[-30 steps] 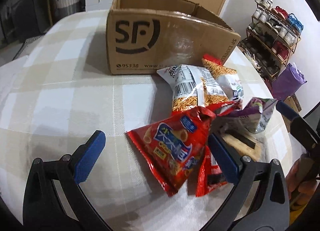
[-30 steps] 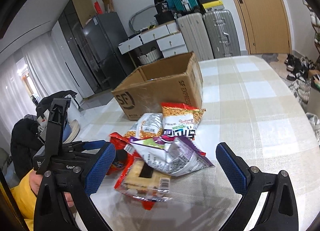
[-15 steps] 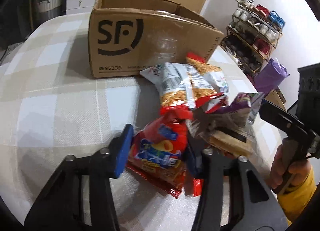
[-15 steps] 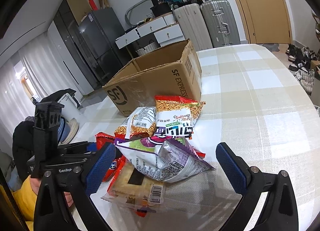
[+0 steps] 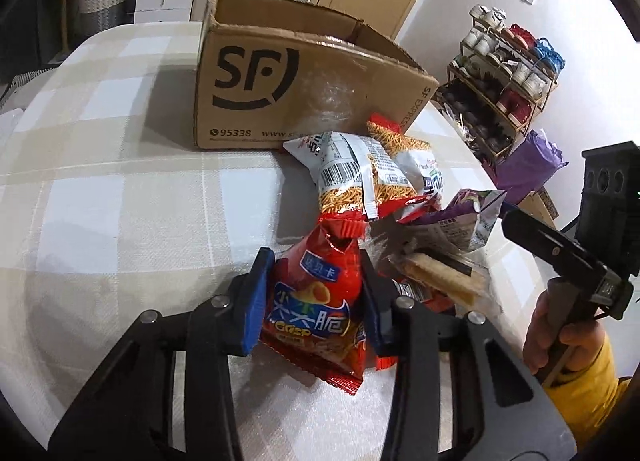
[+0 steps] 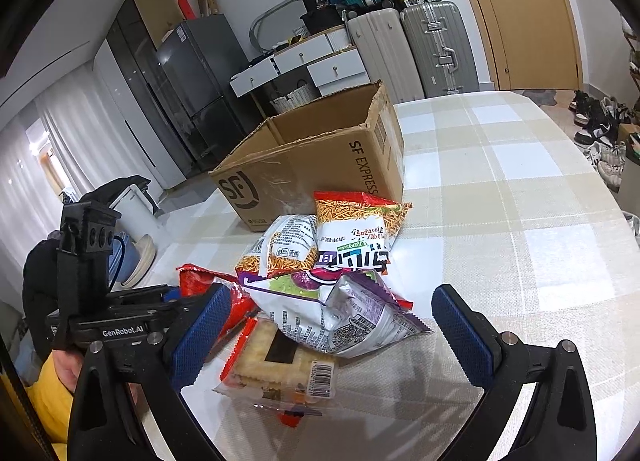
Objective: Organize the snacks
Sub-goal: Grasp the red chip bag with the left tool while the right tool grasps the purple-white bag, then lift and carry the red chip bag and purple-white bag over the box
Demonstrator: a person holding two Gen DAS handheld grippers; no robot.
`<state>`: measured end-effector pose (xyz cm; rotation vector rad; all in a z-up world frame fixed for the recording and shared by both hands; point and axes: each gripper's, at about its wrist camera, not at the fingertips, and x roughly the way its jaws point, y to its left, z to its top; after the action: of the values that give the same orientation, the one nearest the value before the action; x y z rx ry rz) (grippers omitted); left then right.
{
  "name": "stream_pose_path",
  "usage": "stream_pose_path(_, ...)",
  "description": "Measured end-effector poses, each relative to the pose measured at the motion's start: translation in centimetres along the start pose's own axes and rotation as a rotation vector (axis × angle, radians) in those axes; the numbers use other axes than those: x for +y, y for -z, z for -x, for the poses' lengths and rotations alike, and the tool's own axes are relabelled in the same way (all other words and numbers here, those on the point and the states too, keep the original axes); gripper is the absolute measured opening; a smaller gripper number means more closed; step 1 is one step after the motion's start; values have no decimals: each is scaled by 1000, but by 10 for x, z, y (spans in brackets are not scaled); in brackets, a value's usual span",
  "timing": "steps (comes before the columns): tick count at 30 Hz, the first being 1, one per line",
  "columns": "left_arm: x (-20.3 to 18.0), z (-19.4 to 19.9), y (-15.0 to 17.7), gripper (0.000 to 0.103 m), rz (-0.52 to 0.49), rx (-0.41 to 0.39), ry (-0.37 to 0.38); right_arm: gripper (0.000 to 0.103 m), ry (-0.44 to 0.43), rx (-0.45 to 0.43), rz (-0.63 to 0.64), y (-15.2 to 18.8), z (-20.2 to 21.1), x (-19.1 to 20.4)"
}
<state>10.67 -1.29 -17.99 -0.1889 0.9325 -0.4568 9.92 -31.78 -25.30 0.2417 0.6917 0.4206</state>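
The left gripper (image 5: pixel 316 301), wide apart a second ago, is closing on the red crisp bag (image 5: pixel 316 309) near the cardboard box (image 5: pixel 280 101), ready for lifting.

The left gripper (image 5: pixel 314 303) pointed steeply down, its jaws closing with both blue pads pressed on a red snack bag (image 5: pixel 316 313). The right gripper (image 6: pixel 332 335) hovered with jaws wide apart, gripping nothing, held by a hand (image 5: pixel 554 335) in a yellow sleeve.

Bright, even indoor light; sharp center, fisheye-bent edges with dark corners.
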Motion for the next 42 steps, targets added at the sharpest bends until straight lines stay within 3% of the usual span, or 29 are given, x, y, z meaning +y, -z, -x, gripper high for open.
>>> stream_pose_path(14, 14, 38, 27, 37, 28, -28, 22, 102, 68, 90, 47, 1, -30, 3)
stream_pose_path(16, 16, 41, 29, 37, 35, -29, 23, 91, 82, 98, 55, 0, -35, 3)
stream_pose_path(20, 17, 43, 30, 37, 34, -32, 24, 80, 110, 109, 73, 1, -39, 3)
stream_pose_path(22, 17, 45, 30, 37, 35, -34, 23, 69, 97, 113, 69, 2, -39, 2)
stream_pose_path(25, 17, 48, 31, 37, 31, -38, 24, 63, 78, 110, 51, 3, -37, -2)
stream_pose_path(42, 9, 75, 36, 37, 14, -64, 17, 52, -33, 9, -66, 3, 0, -14)
